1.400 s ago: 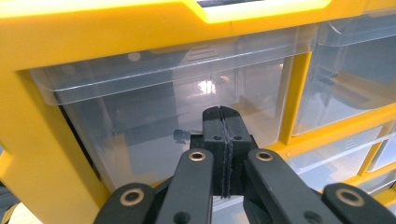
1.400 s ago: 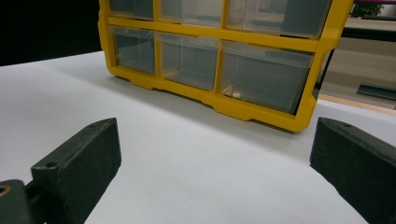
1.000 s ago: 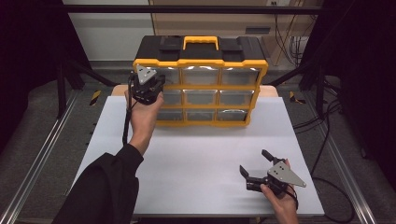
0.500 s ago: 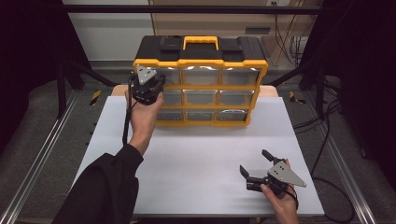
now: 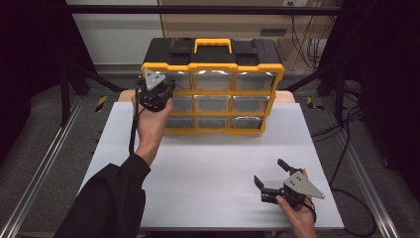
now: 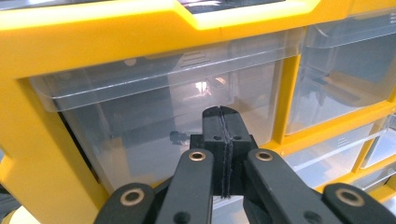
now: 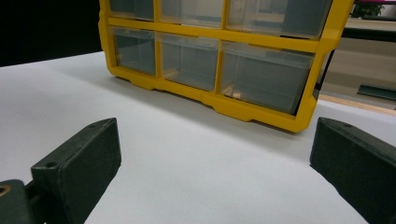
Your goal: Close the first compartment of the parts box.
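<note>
no legible text, labels, numbers

Hidden and cropped areas

In the high view, the left gripper (image 5: 157, 92) and the hand (image 5: 150, 124) holding it cover the left-column drawer fronts of the organizer (image 5: 213, 84). In the left gripper view, the drawer (image 6: 163, 121) contents cannot be determined through the reflective clear plastic. In the right gripper view, the organizer's top row is cut off by the upper edge.

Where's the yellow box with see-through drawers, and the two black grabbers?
Yellow plastic drawer cabinet (image 5: 212, 92): high view, front frame.
Left gripper (image 6: 223, 140): left gripper view, between shut fingers.
Right gripper (image 5: 270, 174): high view, between open fingers.
</note>
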{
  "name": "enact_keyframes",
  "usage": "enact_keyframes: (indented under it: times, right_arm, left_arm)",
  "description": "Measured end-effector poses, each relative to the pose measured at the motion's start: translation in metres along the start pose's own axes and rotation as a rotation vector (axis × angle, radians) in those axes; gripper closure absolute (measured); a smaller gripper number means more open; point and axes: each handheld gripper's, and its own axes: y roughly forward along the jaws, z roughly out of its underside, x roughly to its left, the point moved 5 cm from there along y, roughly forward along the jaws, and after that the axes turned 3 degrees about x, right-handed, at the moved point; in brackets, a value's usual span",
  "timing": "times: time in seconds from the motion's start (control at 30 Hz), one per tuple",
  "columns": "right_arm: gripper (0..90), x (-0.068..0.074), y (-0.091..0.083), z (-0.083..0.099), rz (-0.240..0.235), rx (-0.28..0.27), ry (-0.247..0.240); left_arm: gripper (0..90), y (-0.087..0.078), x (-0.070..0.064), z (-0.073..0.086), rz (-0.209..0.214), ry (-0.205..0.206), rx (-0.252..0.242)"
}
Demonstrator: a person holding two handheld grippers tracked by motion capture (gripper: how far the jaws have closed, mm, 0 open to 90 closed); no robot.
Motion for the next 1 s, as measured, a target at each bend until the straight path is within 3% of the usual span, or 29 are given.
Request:
enact_keyframes:
  times: [0.37,0.53,1.0]
  right_arm:
    - [2.2,0.0,0.0,0.0,0.0,-0.001,0.001]
    - [2.2,0.001,0.0,0.0,-0.001,0.0,0.0]
    - [2.1,0.0,-0.001,-0.001,0.001,-0.005,0.006]
  left_arm:
    - [89.4,-0.003,0.001,0.0,0.012,0.003,0.005]
    - [89.4,-0.006,0.0,-0.001,0.019,0.024,0.004]
    - [89.4,-0.015,-0.008,-0.002,0.068,-0.001,-0.01]
